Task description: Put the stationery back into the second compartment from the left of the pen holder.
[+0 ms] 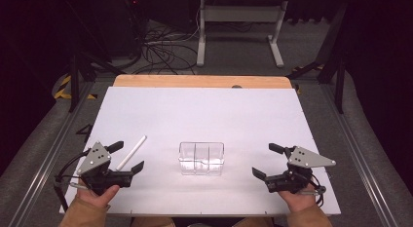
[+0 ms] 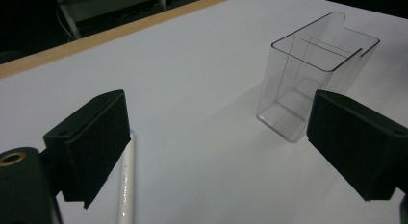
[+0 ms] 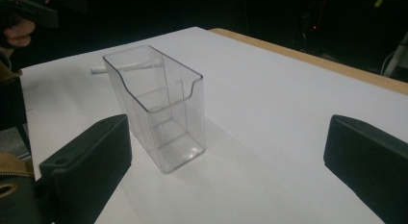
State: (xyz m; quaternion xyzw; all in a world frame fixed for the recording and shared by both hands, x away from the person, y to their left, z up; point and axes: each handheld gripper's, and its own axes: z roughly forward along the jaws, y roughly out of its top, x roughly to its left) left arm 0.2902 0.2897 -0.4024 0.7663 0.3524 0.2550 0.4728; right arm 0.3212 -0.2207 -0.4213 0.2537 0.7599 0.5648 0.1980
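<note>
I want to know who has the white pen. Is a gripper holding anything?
Nothing is held. Both the left gripper and right gripper are open; the white pen lies on the table between the left fingers.

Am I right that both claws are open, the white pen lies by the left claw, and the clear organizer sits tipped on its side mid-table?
Not quite. The clear organizer stands upright on its base, open end up; the right gripper view shows this plainly. The rest holds: the left claw and right claw are open, and the white pen lies by the left claw.
</note>
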